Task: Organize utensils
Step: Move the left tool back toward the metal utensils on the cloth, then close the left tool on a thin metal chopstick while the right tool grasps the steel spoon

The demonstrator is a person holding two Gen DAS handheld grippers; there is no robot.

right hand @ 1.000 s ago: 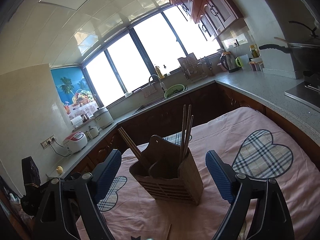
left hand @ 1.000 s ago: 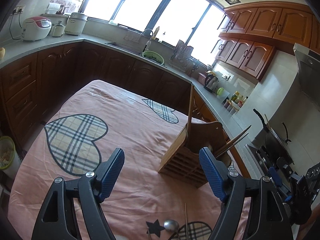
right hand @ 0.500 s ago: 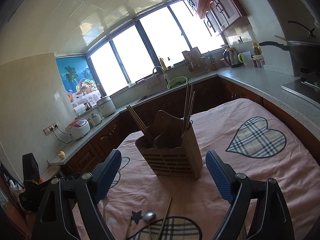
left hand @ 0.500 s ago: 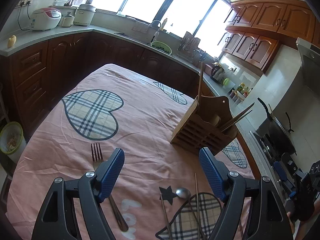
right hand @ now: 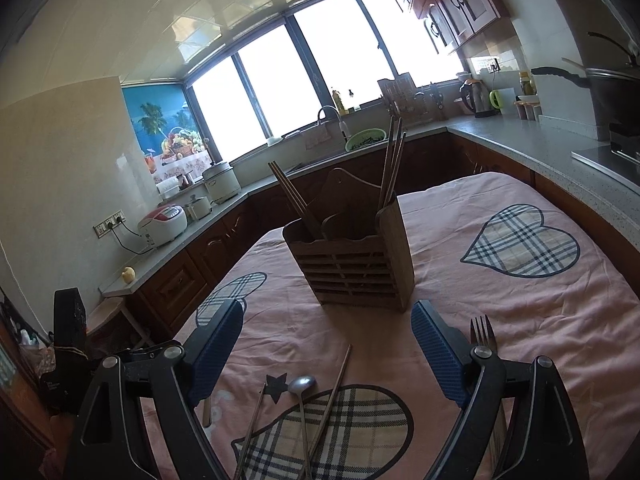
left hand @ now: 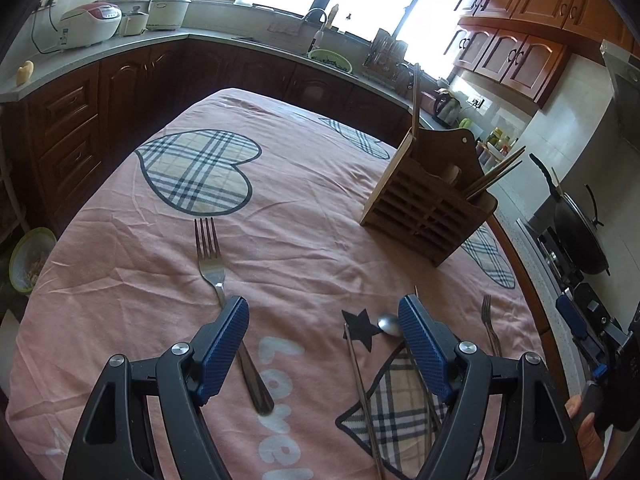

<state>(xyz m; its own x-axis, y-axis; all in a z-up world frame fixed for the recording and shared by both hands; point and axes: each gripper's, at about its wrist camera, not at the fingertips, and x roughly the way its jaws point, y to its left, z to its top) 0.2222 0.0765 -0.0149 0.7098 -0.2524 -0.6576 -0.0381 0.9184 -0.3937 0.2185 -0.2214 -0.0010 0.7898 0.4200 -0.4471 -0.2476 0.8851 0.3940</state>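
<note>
A wooden utensil holder [left hand: 428, 208] stands on the pink tablecloth [left hand: 304, 208] with several chopsticks in it; it also shows in the right wrist view as the holder [right hand: 352, 268]. Loose on the cloth lie a fork [left hand: 212, 268], a spoon [left hand: 389, 325], a chopstick [left hand: 360, 380] and a second fork [left hand: 489, 320]. My left gripper [left hand: 321, 312] is open above the cloth, its left finger over the first fork's handle. My right gripper [right hand: 328, 316] is open and empty above the spoon [right hand: 302, 386] and two chopsticks [right hand: 334, 396], with a fork [right hand: 482, 334] by its right finger.
Dark wooden cabinets and a grey counter [left hand: 120, 44] wrap around the table. A rice cooker [left hand: 90, 24] sits at the far left and a wok [left hand: 580, 232] on the stove at the right. A green bowl [left hand: 32, 260] stands on the floor beside the table's left edge.
Both grippers have tipped downward and sunk toward the table. The holder has slid up in both views, and the forks, spoon and loose chopsticks have come into sight. Both grippers stay equally open.
</note>
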